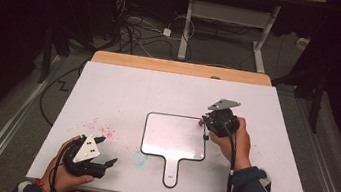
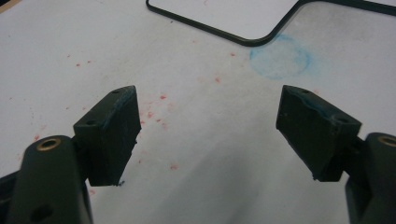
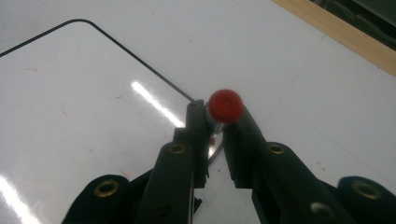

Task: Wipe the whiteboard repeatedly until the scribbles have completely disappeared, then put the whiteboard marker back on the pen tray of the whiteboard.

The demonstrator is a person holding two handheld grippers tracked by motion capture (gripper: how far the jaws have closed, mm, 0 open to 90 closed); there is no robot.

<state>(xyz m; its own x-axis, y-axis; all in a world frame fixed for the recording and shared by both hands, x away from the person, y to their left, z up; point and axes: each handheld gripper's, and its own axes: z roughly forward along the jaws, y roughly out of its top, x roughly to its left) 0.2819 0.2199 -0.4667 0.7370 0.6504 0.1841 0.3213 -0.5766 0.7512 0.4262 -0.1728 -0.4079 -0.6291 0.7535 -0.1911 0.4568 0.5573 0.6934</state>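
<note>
Red-capped marker [image 3: 225, 106] stands pinched in the right gripper [image 3: 215, 122], its long axis end-on toward the lens, cap uppermost at frame centre; left gripper [image 2: 208, 135] jaws spread

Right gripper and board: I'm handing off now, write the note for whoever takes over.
Right gripper: shut on a thin red-capped marker, cap end up, held at the top right corner of the whiteboard.
Left gripper: open, nothing between the jaws, resting low at the near left of the table.
Whiteboard: flat mid-table, handle toward the person, surface shows only faint red flecks.
Table has red specks and a blue smudge near the board.
Done: marker gripped and brought to the board.
Left: likely marking the board; which end meets it is hidden.
</note>
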